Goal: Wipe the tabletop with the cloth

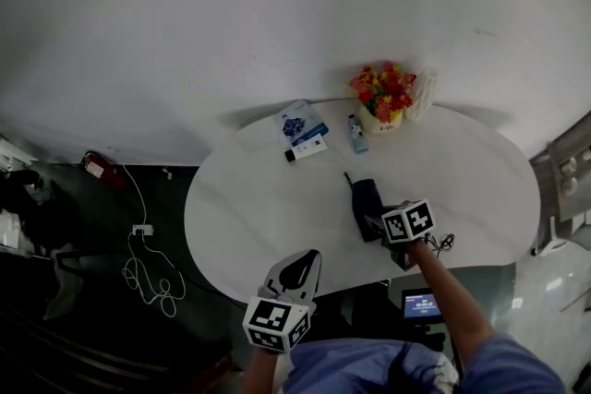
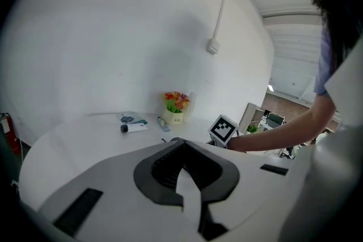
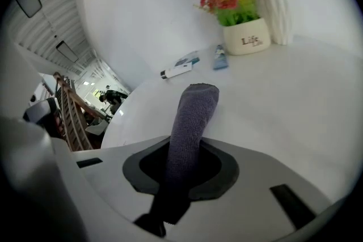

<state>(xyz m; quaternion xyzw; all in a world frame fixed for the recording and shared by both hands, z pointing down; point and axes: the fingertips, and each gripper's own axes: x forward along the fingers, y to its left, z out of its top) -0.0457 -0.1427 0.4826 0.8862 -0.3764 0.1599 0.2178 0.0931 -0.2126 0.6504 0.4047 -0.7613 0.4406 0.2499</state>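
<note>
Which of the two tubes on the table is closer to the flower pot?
The blue tube, lying right beside the flower pot. The white tube with the black cap lies farther away, by the booklet.

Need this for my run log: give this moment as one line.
right claw: shut on cloth | cloth: on table | left claw: shut, empty, over near table edge

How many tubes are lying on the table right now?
2. A white tube lies beside the blue booklet; a blue tube lies beside the flower pot. None seems hidden.
</note>
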